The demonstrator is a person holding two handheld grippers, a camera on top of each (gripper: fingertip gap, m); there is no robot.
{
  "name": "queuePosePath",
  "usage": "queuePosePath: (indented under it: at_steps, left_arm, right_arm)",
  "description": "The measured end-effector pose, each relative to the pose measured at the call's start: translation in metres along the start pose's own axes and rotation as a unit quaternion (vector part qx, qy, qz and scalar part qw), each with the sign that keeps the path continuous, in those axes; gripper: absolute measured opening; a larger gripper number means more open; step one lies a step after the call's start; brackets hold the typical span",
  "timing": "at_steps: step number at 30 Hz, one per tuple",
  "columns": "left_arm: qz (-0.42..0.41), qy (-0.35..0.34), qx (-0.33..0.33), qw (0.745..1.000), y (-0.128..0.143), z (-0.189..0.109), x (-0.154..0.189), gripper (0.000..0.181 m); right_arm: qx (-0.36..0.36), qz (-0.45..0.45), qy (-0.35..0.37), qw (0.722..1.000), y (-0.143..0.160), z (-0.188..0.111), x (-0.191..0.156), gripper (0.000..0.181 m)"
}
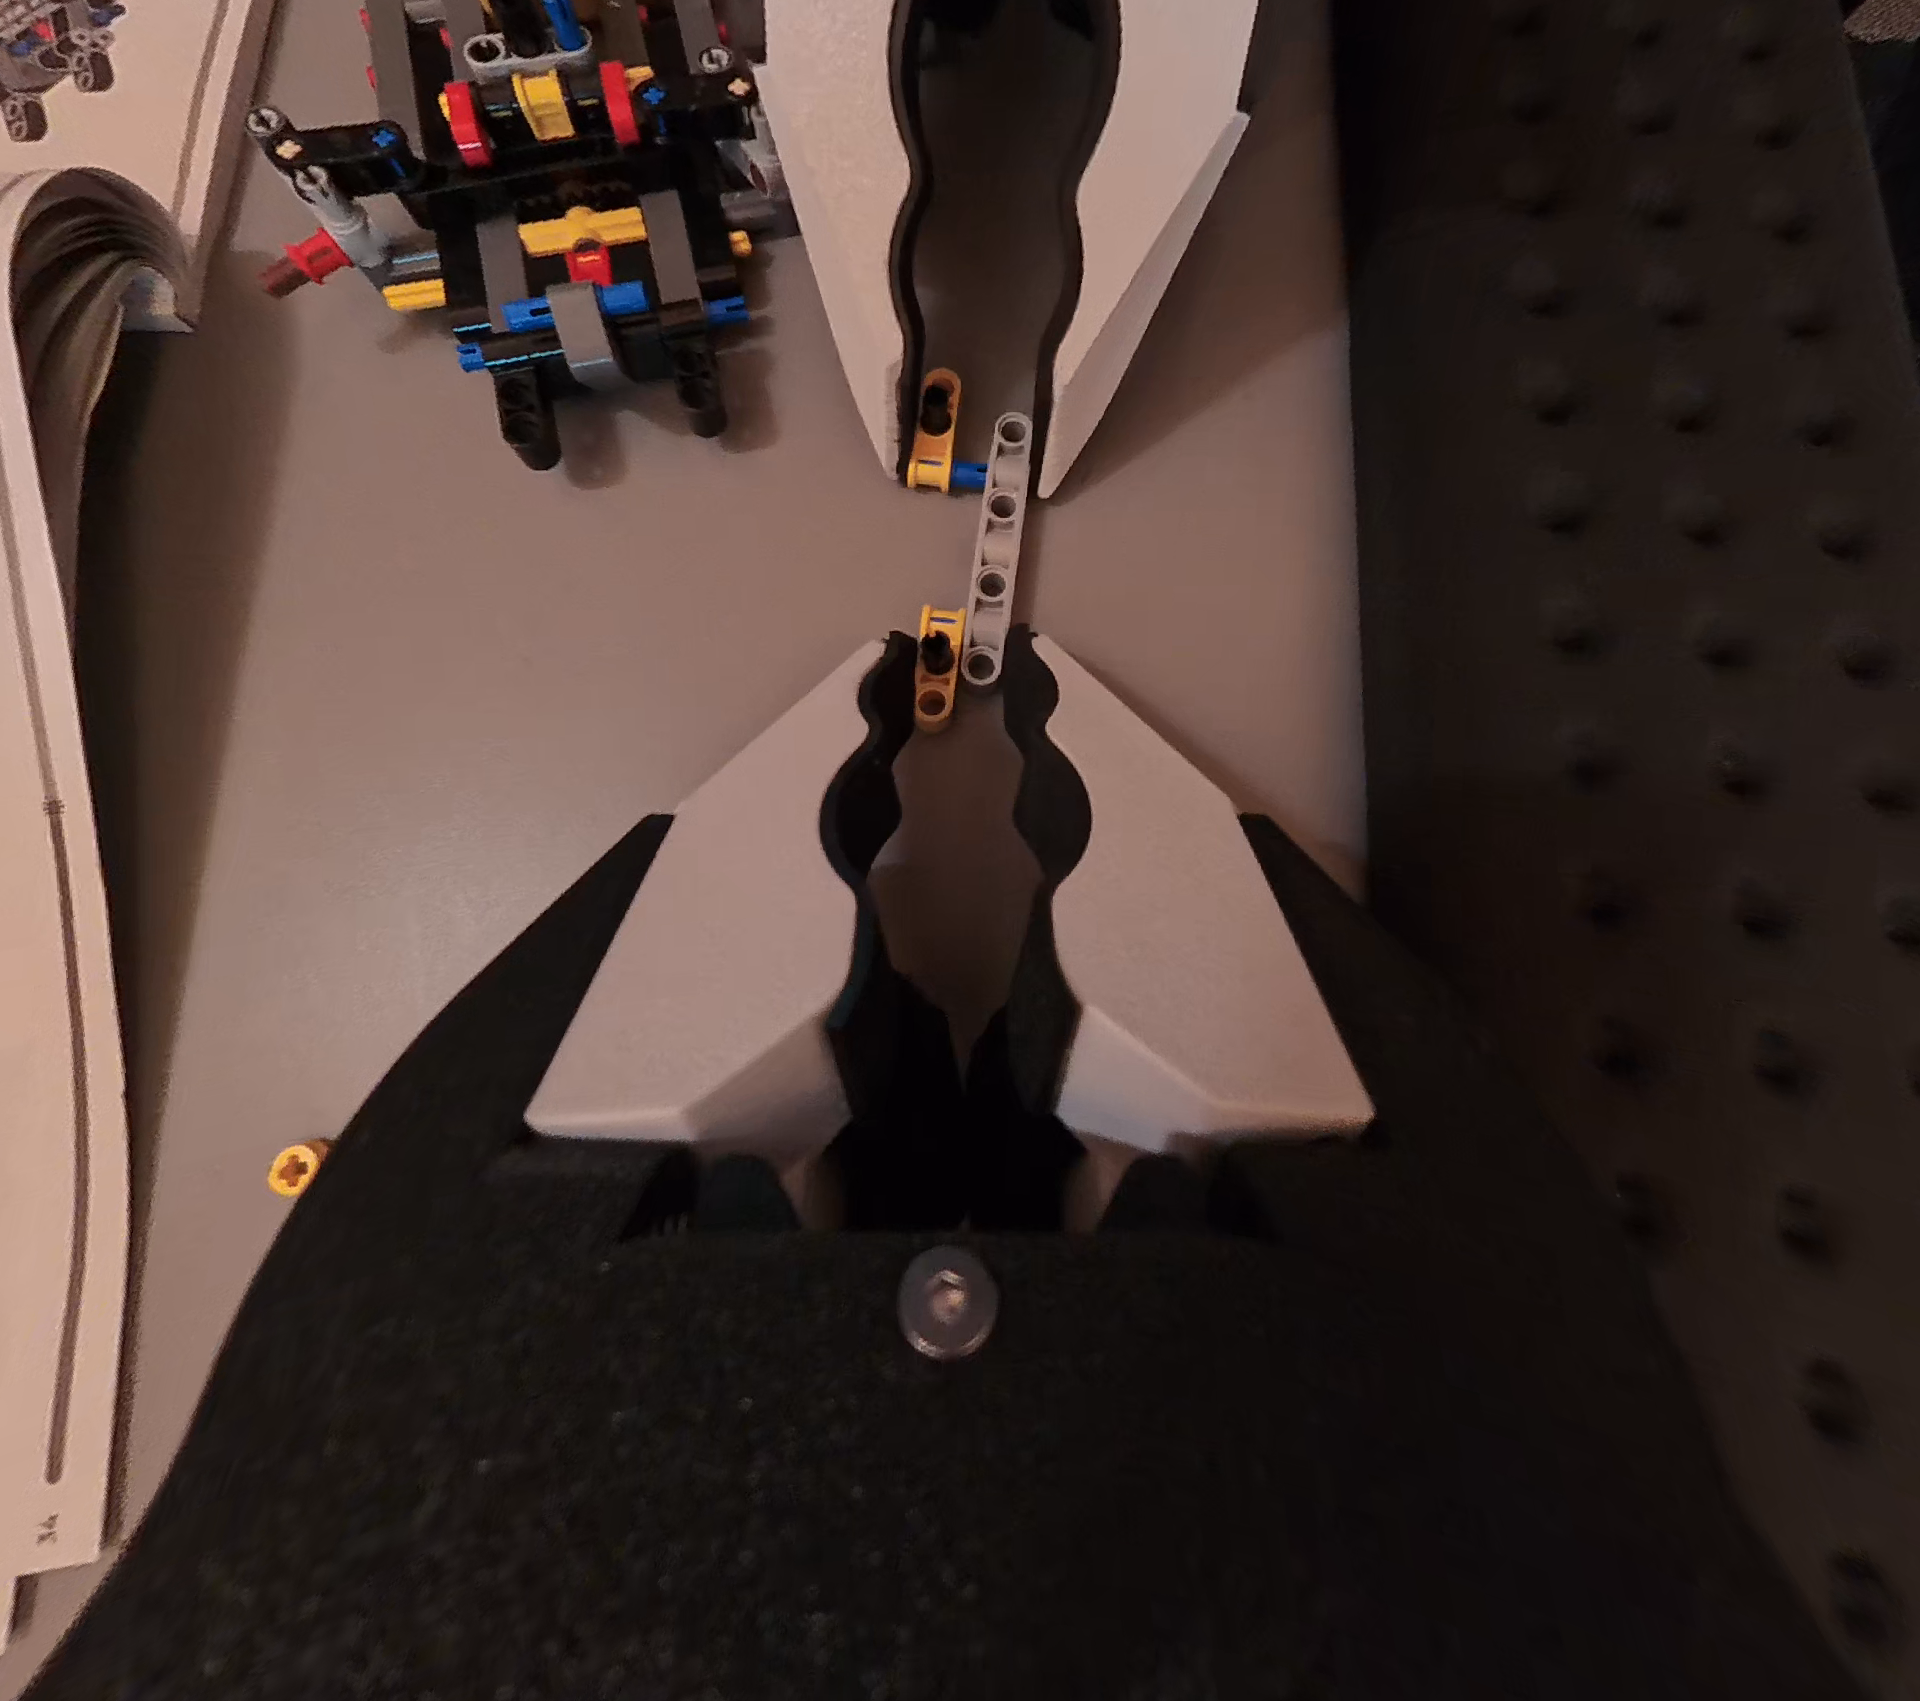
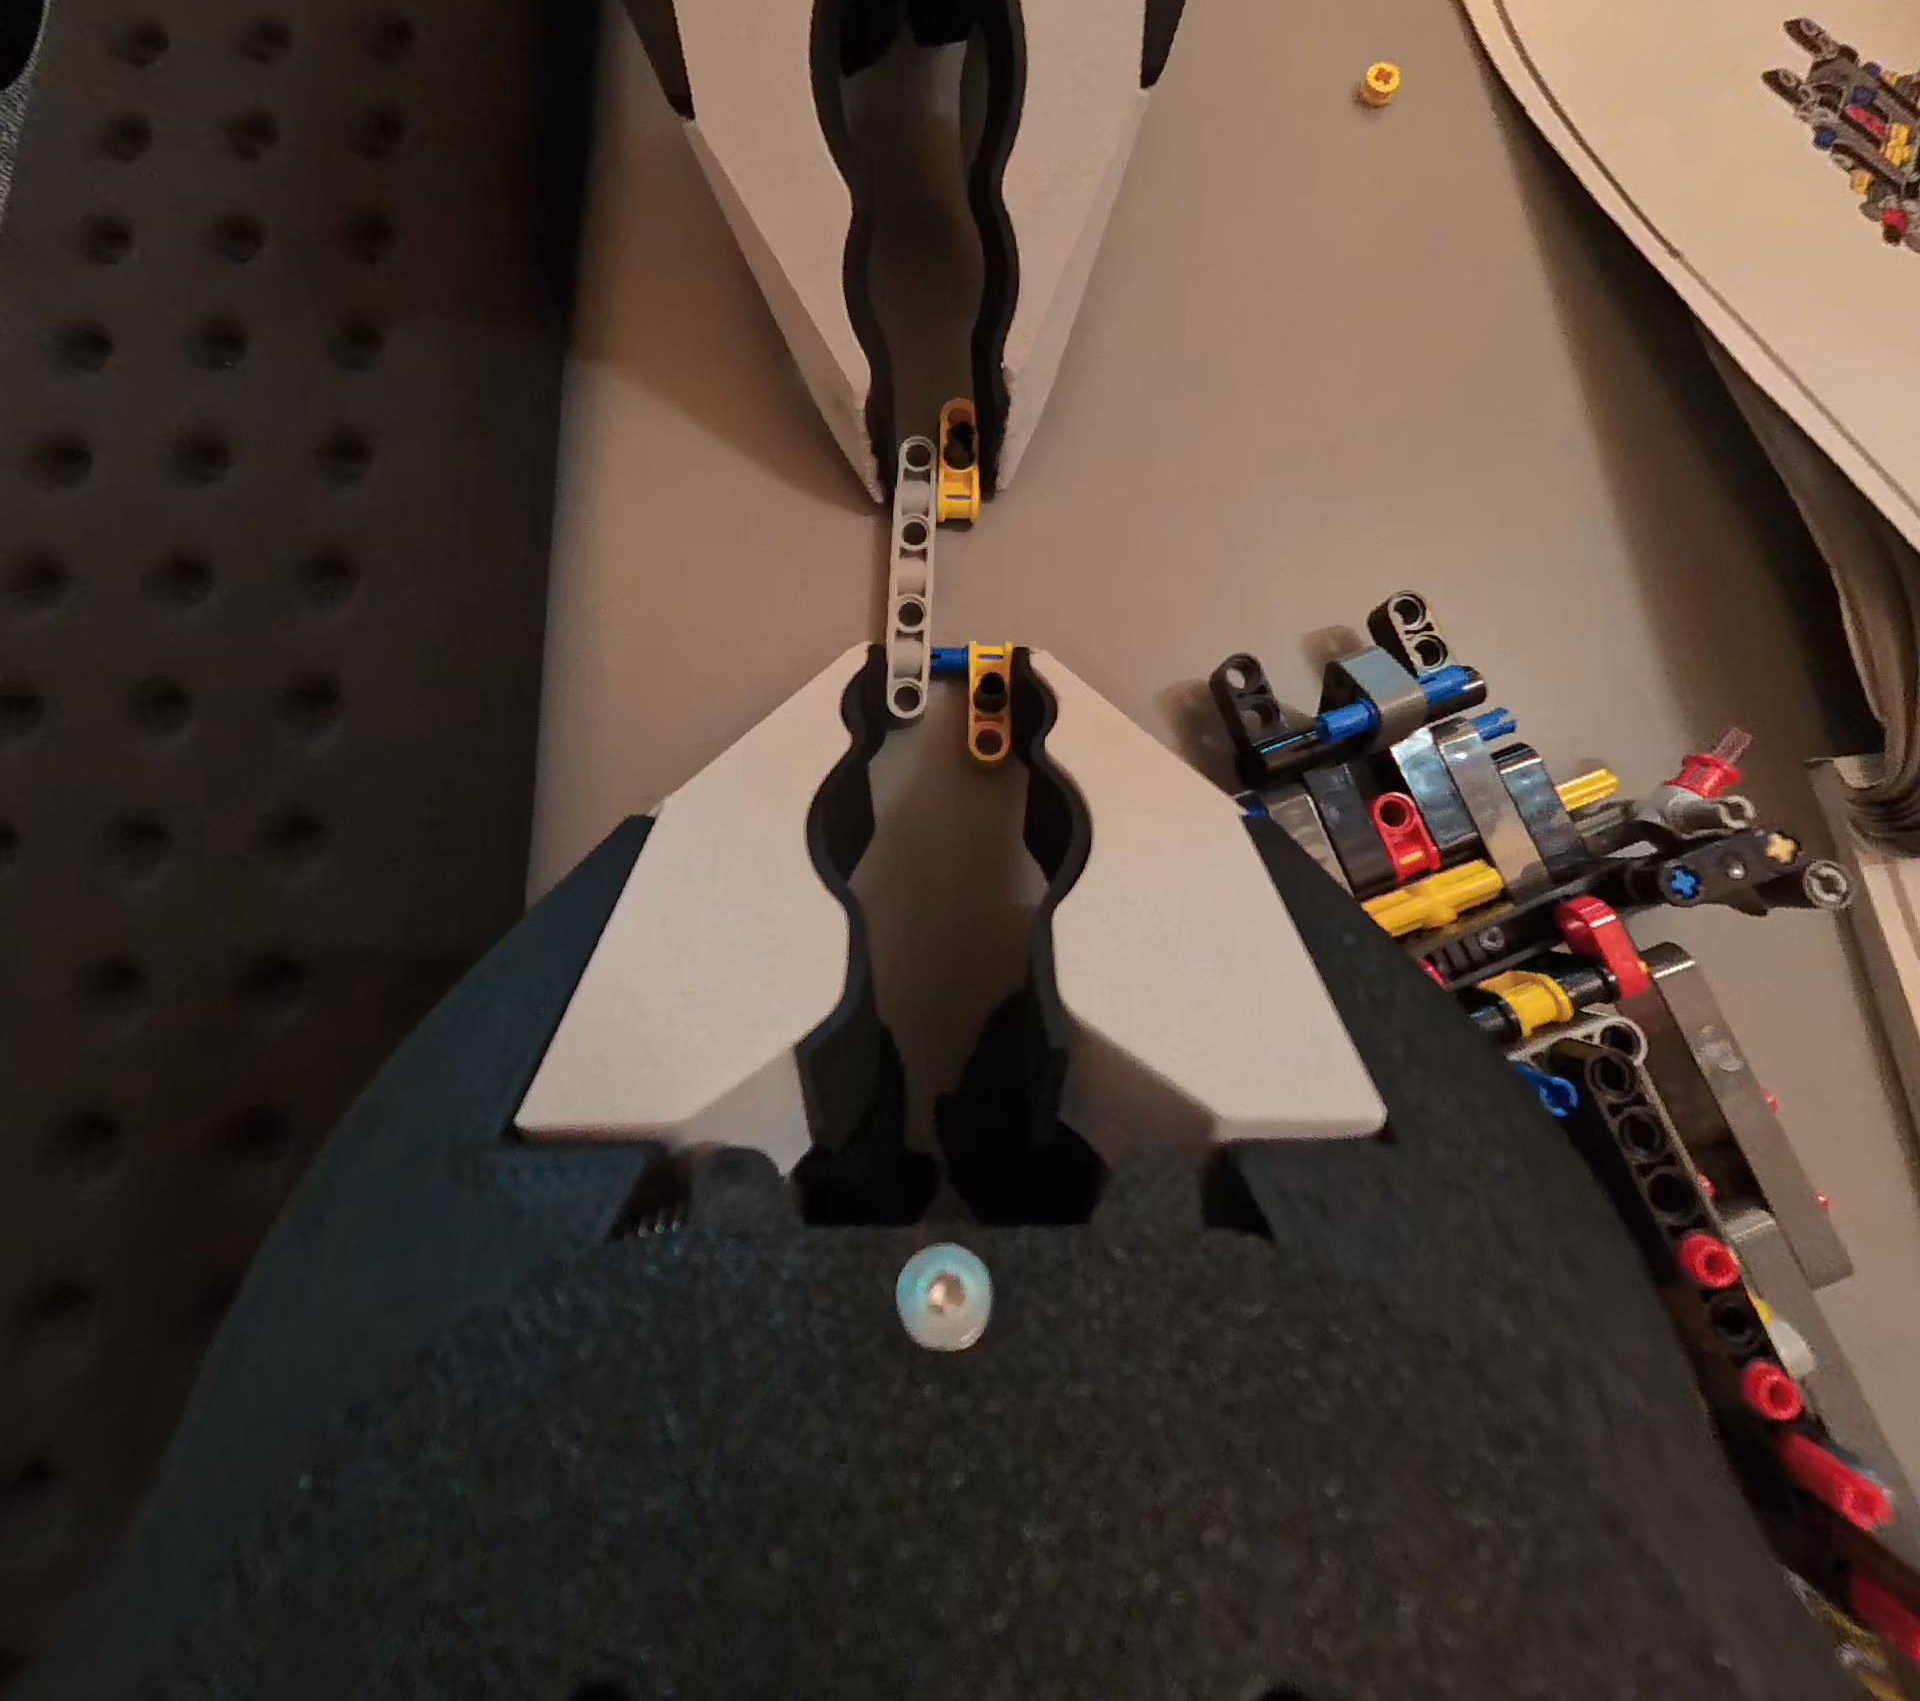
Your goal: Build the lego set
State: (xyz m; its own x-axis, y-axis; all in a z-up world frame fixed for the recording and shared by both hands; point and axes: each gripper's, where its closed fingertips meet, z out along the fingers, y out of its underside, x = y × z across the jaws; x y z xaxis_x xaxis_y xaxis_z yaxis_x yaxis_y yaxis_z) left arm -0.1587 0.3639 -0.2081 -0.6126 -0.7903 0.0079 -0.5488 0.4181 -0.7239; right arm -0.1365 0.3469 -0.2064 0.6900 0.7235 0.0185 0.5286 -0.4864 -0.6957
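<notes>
Claws (image 1: 961, 649) (image 2: 951, 675) gripping grey beam (image 1: 995, 550)

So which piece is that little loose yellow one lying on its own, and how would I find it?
Start at the open instruction booklet on the grey table. Just off its page edge, on bare table, lies a small yellow bush. Unlike the two yellow connectors held at the grippers, it is round, has a cross-shaped hole and touches nothing else.

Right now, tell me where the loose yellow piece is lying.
The loose yellow piece lies alone on the table, upper right in the right wrist view, beside the instruction booklet; the left wrist view shows it low on the left.
</notes>
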Motion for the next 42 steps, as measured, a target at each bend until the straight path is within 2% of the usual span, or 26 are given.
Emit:
queuePosePath:
  at_steps: [9, 33, 42]
  left_arm:
    - [0.005, 0.021, 0.002, 1.000, -0.0003, 0.0004, 0.0013, 0.016]
    - [0.012, 0.018, 0.005, 1.000, 0.0014, -0.0020, 0.0040, 0.015]
    - [0.013, 0.016, 0.006, 1.000, 0.0013, -0.0019, 0.0040, 0.015]
  right_arm:
    - [-0.025, 0.001, -0.013, 1.000, 0.0001, 0.0005, -0.0032, 0.024]
    - [-0.010, -0.006, -0.014, 1.000, -0.0018, 0.0021, -0.0042, 0.024]
    - [-0.018, -0.004, -0.013, 1.000, 0.0055, -0.0075, -0.0004, 0.028]
